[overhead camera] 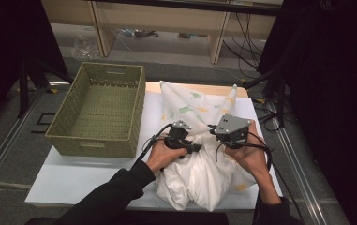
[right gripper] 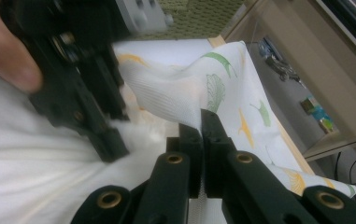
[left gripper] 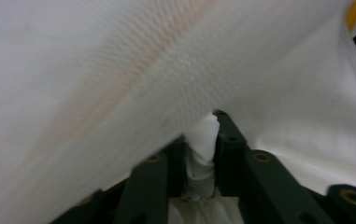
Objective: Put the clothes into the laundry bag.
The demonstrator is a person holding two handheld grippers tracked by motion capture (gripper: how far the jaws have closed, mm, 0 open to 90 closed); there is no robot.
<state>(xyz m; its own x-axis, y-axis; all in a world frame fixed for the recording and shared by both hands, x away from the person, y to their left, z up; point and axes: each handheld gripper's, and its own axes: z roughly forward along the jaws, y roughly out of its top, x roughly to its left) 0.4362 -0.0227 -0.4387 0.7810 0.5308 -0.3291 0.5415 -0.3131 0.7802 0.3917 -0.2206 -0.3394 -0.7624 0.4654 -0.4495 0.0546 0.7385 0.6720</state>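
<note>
Left claw [overhead camera: 189,148] and right claw [right gripper: 202,122] each pinch a fold of the white leaf-print cloth [overhead camera: 199,164], heaped on the near right of the worktop [overhead camera: 68,180]. Chief risk: its loose bulk drags and snags on the wicker basket [overhead camera: 134,126] rim at left. Lesser risk: the thin folds slip free.

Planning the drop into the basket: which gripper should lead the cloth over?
Left, probably. The left gripper is pinched on the cloth and sits nearer the basket; the right gripper, also clamped on cloth, is farther away.
</note>
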